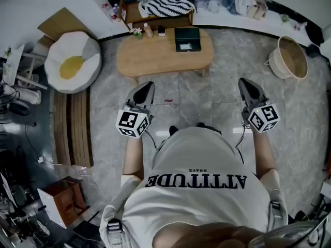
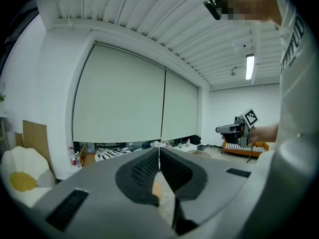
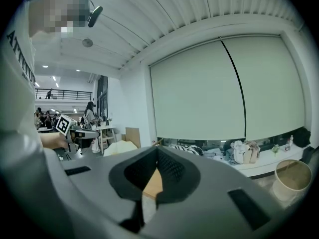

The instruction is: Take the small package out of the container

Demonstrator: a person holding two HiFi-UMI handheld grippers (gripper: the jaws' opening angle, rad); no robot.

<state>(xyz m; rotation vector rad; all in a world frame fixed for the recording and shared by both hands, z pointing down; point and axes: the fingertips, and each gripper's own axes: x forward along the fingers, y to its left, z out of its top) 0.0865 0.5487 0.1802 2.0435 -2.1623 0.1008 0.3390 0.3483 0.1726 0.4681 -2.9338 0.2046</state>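
A dark green container (image 1: 186,39) stands on the far side of a low oval wooden table (image 1: 155,56), with a small pale package (image 1: 187,46) showing in it. I hold both grippers in the air on the near side of the table, well short of the container. The left gripper (image 1: 146,86) is shut and holds nothing; its jaws meet tip to tip in its own view (image 2: 159,151). Over at the right, the right gripper (image 1: 244,82) is likewise shut and holds nothing (image 3: 157,149). Neither gripper view shows the container.
A fried-egg cushion (image 1: 72,61) lies at the left and a woven basket (image 1: 289,58) at the right. A zebra-striped cloth (image 1: 168,4) sits on a bench behind the table. Small bottles (image 1: 148,31) stand at the table's far left edge. A small wooden box (image 1: 64,200) stands near left.
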